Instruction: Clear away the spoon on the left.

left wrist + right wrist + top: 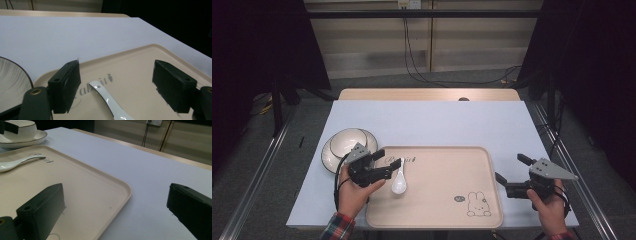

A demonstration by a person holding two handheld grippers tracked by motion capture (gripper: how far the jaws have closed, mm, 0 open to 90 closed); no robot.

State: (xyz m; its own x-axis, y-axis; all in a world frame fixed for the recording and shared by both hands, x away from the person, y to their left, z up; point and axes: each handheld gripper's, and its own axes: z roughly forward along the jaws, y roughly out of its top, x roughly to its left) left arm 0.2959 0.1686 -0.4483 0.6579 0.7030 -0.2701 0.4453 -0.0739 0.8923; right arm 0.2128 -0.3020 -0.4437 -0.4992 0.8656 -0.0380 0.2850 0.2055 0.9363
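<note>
There, on the beige tray [447, 200], we saw the white spoon [399, 181] lying flat near the tray's left edge, its long axis running almost straight away from the person: the bowl end lay nearer the person and the slim handle pointed toward the far side of the counter [427, 122], its tip reaching the printed lettering on the tray. In the left gripper view the handle [105, 96] lay between the two black fingers [66, 83] of the left gripper [384, 165], and neither pad touched it; those fingers stood wide apart and held nothing. We noted the ribbed white bowl [346, 142] resting on its plate [329, 157] on the counter just beyond the tray's left corner, close behind the left gripper. A rabbit drawing [478, 204] sat in the tray's near right corner, well apart from the spoon. The right gripper [512, 175] hovered at the tray's right edge, its fingers [42, 207] spread wide and empty, one over the tray and the other over the bare counter. Nothing lay across the spoon itself.
</note>
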